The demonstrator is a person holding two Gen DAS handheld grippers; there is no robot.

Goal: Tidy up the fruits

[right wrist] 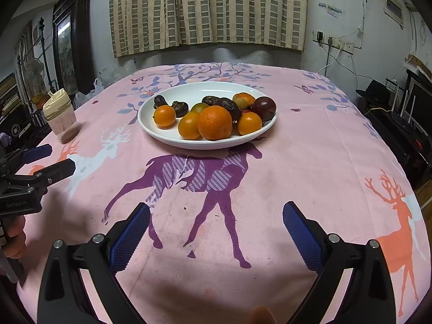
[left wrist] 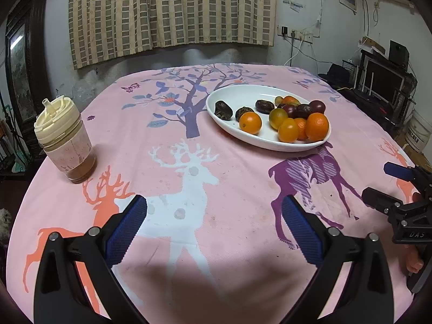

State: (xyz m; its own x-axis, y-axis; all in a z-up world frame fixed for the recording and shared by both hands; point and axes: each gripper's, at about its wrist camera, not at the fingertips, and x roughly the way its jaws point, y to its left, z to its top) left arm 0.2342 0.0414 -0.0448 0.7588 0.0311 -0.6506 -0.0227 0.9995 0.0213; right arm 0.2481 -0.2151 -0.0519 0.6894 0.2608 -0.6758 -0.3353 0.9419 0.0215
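Note:
A white oval plate (left wrist: 229,94) (right wrist: 194,89) sits on the pink deer-print tablecloth, holding several fruits: oranges (left wrist: 317,127) (right wrist: 215,122), small orange tomatoes (left wrist: 250,122) (right wrist: 164,116), dark dates (left wrist: 223,110) (right wrist: 229,106) and a dark plum (left wrist: 317,106) (right wrist: 264,108). My left gripper (left wrist: 214,206) is open and empty, low over the cloth in front of the plate. My right gripper (right wrist: 216,213) is open and empty, facing the plate from the near side. Each gripper shows at the edge of the other's view, the right one (left wrist: 378,183) and the left one (right wrist: 58,159).
A clear jar with a cream lid (left wrist: 64,140) (right wrist: 60,116) stands on the table's left side. The table's edges fall away left and right. A curtain and wall lie behind; dark shelving with electronics (left wrist: 383,81) stands at the right.

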